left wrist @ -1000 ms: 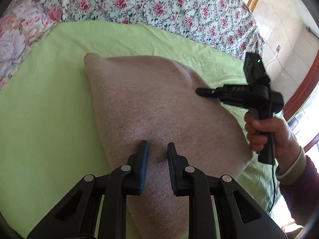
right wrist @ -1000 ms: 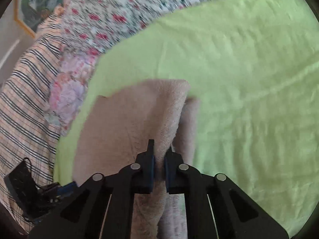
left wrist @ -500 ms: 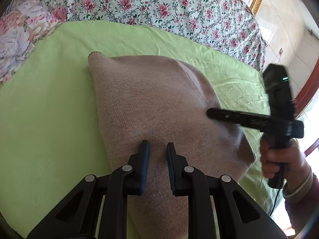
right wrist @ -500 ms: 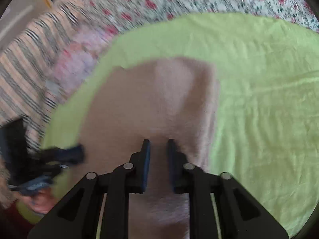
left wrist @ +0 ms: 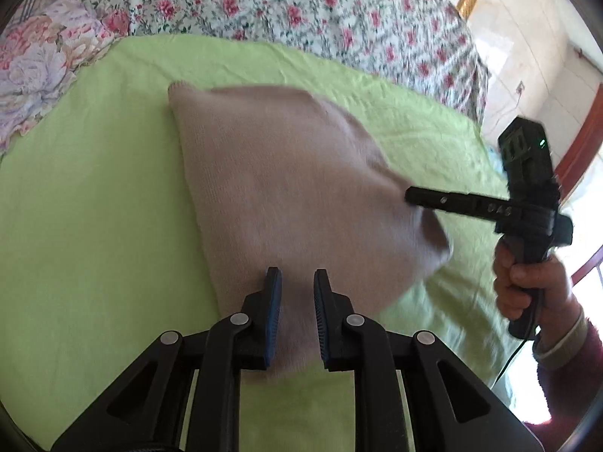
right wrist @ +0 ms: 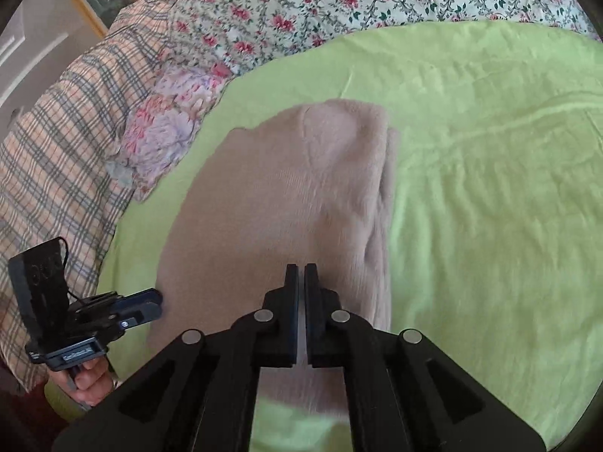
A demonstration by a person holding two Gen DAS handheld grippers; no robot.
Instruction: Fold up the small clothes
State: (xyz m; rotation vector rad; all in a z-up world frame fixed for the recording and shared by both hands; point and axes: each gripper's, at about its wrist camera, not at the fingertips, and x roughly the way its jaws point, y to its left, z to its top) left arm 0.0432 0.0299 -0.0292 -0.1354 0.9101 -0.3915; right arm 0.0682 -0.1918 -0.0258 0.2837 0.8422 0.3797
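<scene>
So the beige knit top [left wrist: 286, 196] is lying folded on the green sheet [left wrist: 94, 226], roughly mid-bed, w/ a doubled-up edge running down its right side in the right wrist view [right wrist: 380, 203].

What changed: a sec ago the right gripper [right wrist: 300, 269] was pinching a flap of the knit and carrying it across. Half a sec ago it had let go w/ the jaws apart. Now they're nearly closed again, just a sliver of gap, and afaict nothing's between them, it's over the cloth not gripping it. In the left view its tip [left wrist: 410, 194] sits at the right edge of the garment, prob patting/smoothing, but that frame's blurry so can't swear to it.

Left gripper [left wrist: 294, 277] hasn't really budged, jaws part open, empty, over the near hem.

Meaning imo: that fold is laid down and released. Next is prob another fold or tidy-up.

Floral bedspread [left wrist: 264, 3] behind, plaid blanket [right wrist: 64, 124] off to the side.
</scene>
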